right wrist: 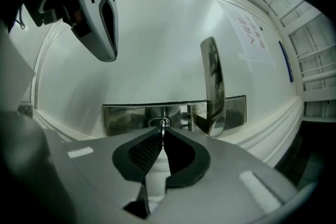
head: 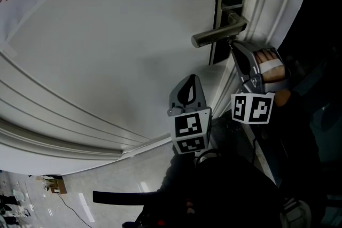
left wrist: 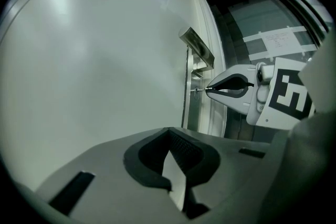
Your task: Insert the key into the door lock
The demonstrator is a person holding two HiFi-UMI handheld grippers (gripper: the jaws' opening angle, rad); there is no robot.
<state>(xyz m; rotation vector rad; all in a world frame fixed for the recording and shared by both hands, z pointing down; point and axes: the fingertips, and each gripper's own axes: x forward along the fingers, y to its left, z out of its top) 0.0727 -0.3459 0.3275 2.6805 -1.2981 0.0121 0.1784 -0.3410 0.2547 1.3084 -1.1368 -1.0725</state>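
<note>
Left tongs (head: 188, 83) hung to the left of and below the handle (head: 219, 33), well apart from it, close to the white door (head: 107, 50). Their jaws were pressed together at the tips, with nothing between them. On the lock plate (right wrist: 126, 118), the keyhole (right wrist: 160, 122) sat just beside the handle's root. Right tongs (head: 233, 45) reached in from the right of the handle, tips just under it, and were clamped on the key (right wrist: 163, 131). The key's thin blade stood out from the jaw tips and met the keyhole; how deep it went could not be told. A hand (head: 270, 69) gripped the right tongs behind their marker cube.
</note>
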